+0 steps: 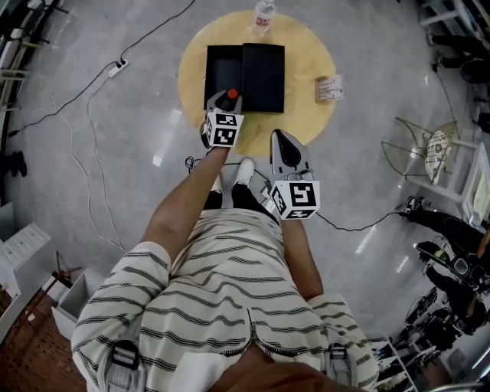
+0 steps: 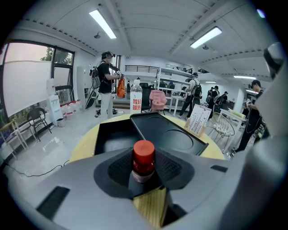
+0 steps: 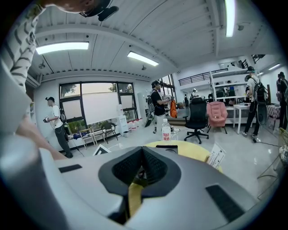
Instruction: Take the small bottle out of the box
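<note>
Small bottle [image 2: 143, 161], red cap, is clamped in the left gripper [image 1: 228, 102]. Ribbed fingers [image 2: 118, 167] pinch the body from both sides just under the cap. The cap and a strip of pale label stick up above the pads; the lower body is hidden between them.

Position: held at the near edge of the black box [image 1: 223, 73], at its left half. The tray looks empty, so I'd call the bottle lifted out. Can't tell how far it clears the rim.

Handling, my read:
- Light, with a rigid round body, so moderate squeeze is enough. Material not readable; treat it as breakable.
- Smooth cylinder, so it can spin or tip between two flat pads. The ribbing helps.
- Current hold is high, so the weight below can swing. Holding at mid-body, across the diameter, would be steadier.
- Don't pinch the cap, it could turn or pop.

Right gripper [image 3: 142, 168]: fingers closed together, nothing between them. It sits near the person's body, off the desk, well apart from the box.

Further out, the lid [image 1: 264, 76] lies on the right, overlapping the tray's edge. Round yellow desk [image 1: 306, 53] carries both. Water bottle [image 1: 263, 17] stands at the far edge, and a small card stand [image 1: 330, 87] is at right. Bare desk near-right of the box looks fine for set-down.
</note>
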### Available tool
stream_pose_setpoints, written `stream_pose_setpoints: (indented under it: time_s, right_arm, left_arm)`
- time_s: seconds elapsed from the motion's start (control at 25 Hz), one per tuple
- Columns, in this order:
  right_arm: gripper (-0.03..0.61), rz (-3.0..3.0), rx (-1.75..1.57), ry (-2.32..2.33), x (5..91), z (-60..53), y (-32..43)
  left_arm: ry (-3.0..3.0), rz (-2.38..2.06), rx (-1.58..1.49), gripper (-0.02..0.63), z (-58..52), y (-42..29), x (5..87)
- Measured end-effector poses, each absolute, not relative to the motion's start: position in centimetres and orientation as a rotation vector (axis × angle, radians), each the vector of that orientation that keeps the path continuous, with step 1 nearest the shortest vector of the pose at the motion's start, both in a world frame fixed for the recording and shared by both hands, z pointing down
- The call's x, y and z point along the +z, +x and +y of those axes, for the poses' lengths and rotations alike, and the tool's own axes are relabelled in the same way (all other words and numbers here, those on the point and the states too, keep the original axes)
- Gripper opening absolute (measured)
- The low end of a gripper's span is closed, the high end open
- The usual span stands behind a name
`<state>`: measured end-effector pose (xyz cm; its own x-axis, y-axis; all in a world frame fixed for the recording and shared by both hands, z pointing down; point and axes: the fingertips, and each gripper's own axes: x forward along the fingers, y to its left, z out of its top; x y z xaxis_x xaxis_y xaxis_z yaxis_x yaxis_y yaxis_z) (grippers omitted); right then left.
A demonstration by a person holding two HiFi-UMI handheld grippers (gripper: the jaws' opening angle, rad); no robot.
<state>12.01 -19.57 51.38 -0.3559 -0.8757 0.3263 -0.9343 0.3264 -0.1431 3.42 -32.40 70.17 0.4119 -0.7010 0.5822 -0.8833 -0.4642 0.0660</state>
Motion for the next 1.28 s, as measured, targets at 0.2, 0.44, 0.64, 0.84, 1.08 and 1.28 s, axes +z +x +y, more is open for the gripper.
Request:
stream_pose_setpoints:
  time_s: [0.2, 0.44, 0.64, 0.84, 1.08, 1.28]
  right_arm:
    - [0.011, -2.393, 0.453, 1.663, 51.4, -19.6, 12.2]
    - [0.012, -2.396, 0.441, 1.667, 51.2, -19.5, 12.1]
    - [0.012, -2.392, 0.435, 1.674, 51.1, -19.4, 12.0]
    - [0.012, -2.394, 0.433, 1.685, 50.7, -19.3, 11.7]
    - [0.012, -2.386, 0.425, 1.702, 50.8, -19.1, 11.7]
    - [0.012, -2.395, 0.41, 1.707, 50.0, -18.7, 11.2]
  left_arm:
    - [2.32, -1.354, 0.688, 0.15, -32.4, 3.4, 69.9]
    - [2.337, -1.36, 0.673, 0.15, -31.9, 3.1, 68.9]
    - [2.347, -1.358, 0.65, 0.15, -31.6, 2.9, 67.9]
    - [2.377, -1.362, 0.633, 0.149, -31.4, 2.5, 66.5]
    - [2.372, -1.359, 0.596, 0.149, -30.6, 2.3, 64.9]
    - [2.451, -1.364, 0.545, 0.149, -30.8, 2.4, 62.6]
